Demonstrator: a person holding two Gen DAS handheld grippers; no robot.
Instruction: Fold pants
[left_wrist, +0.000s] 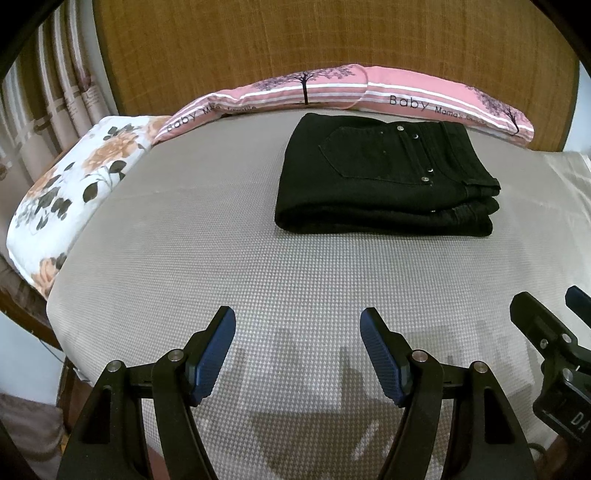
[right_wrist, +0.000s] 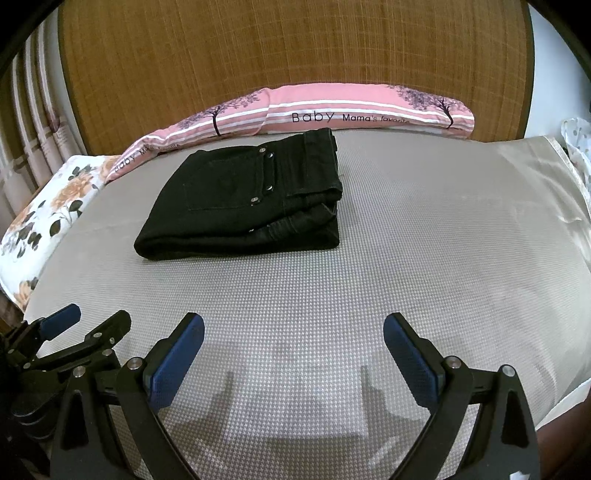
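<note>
Nearest of all, two blue pads (left_wrist: 212, 360) on black fingers. Left gripper (left_wrist: 297, 321), spread wide, nothing held between. Low over the grey bed cover (left_wrist: 221, 258), with dark finger shadows on the cloth below. At the right edge of the left view, part of the right gripper (right_wrist: 293, 326), just beside. From its own camera, also spread wide, also holding nothing. At the left edge of that view, the left gripper again, side by side with it.

Farther up the cover, black pants (left_wrist: 384, 177), folded into a thick, neat stack. Flat on the cover, well apart from both grippers. Back pocket on top, with small shiny studs along the seam. Waistband layers stacked on the right side, rounded fold on the left.

Just behind the pants, a long pink pillow (left_wrist: 424, 98) with white stripes, purple trees and the word "Baby". Close to the far edge of the pants, maybe touching; hard to tell.

Off to the left, a white pillow with orange flowers (left_wrist: 70, 192), at the side of the bed.

Farthest back, a brown woven headboard (left_wrist: 314, 40). Striped curtains (left_wrist: 55, 96) to the left of it.
</note>
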